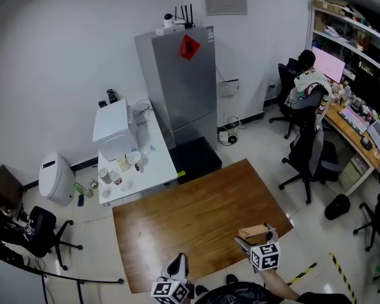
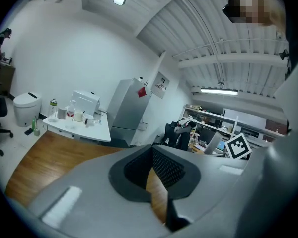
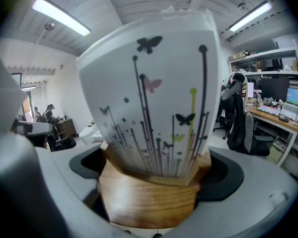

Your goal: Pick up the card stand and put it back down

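The card stand is a light wooden block (image 3: 149, 202) with a white card (image 3: 149, 103) standing in it, printed with dark stems and butterflies. My right gripper (image 3: 150, 180) is shut on the block from both sides. In the head view the card stand (image 1: 253, 230) sits in the right gripper (image 1: 256, 236) over the near right corner of the brown wooden table (image 1: 190, 214); whether it touches the top is unclear. My left gripper (image 1: 179, 262) hovers at the table's near edge, its pads (image 2: 168, 168) closed together on nothing.
A white side table (image 1: 159, 160) with a white box and cups stands beyond the wooden table, next to a grey fridge (image 1: 180, 81). A person (image 1: 307, 81) sits at a desk at right, among office chairs. Striped floor tape (image 1: 310, 271) runs near my right.
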Demonstrator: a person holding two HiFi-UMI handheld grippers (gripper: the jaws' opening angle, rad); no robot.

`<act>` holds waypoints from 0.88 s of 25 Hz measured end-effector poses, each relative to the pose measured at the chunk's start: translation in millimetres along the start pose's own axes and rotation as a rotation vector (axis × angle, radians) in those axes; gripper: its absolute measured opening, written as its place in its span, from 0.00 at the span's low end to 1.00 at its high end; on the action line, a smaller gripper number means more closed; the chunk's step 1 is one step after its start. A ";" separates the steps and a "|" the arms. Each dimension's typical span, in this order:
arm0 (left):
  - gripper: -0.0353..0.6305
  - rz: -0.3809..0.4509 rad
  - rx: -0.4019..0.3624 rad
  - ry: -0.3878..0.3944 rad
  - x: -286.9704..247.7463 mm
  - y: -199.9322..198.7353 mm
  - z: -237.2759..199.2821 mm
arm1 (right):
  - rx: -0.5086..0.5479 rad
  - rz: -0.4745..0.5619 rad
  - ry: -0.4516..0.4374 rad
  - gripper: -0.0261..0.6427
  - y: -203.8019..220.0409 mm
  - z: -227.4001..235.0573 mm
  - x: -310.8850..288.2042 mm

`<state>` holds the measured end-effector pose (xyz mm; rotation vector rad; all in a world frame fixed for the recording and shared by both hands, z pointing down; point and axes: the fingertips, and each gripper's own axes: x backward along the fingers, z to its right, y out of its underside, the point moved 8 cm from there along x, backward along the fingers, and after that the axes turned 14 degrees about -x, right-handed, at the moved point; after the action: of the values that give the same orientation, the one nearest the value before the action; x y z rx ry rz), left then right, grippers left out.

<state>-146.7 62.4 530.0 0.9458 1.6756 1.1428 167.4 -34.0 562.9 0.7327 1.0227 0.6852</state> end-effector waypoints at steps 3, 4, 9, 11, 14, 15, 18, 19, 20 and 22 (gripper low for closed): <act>0.05 -0.030 -0.048 0.034 -6.8 9.8 5.2 | 0.011 -0.001 -0.007 0.87 1.2 2.7 2.0; 0.05 -0.042 -0.065 0.033 -7.7 11.8 6.7 | 0.012 -0.002 -0.011 0.87 1.9 3.8 2.2; 0.05 -0.082 -0.055 -0.038 0.4 26.5 14.6 | 0.044 -0.031 -0.063 0.87 4.8 7.6 -3.0; 0.05 -0.095 -0.033 -0.081 7.4 29.6 19.9 | 0.074 -0.066 -0.122 0.87 11.4 1.1 -13.9; 0.05 -0.100 0.018 -0.161 26.8 52.8 11.2 | 0.132 -0.134 -0.249 0.87 31.0 -33.4 -49.3; 0.05 -0.099 0.046 -0.201 38.1 59.5 5.2 | 0.151 -0.161 -0.299 0.87 40.7 -52.3 -64.5; 0.05 -0.099 0.103 -0.341 82.6 76.1 -16.1 | 0.202 -0.211 -0.466 0.87 78.7 -123.7 -115.2; 0.05 -0.105 0.121 -0.395 100.3 82.2 -21.5 | 0.228 -0.227 -0.515 0.87 93.8 -148.8 -132.0; 0.05 -0.112 0.147 -0.455 119.7 88.9 -24.6 | 0.258 -0.251 -0.557 0.87 110.6 -173.9 -148.4; 0.05 -0.127 0.202 -0.583 159.0 100.4 -25.0 | 0.324 -0.315 -0.619 0.87 146.6 -219.4 -183.2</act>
<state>-211.4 229.4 592.4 1.1468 1.3557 0.5411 -123.9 -47.3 697.7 0.9599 0.6520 0.0002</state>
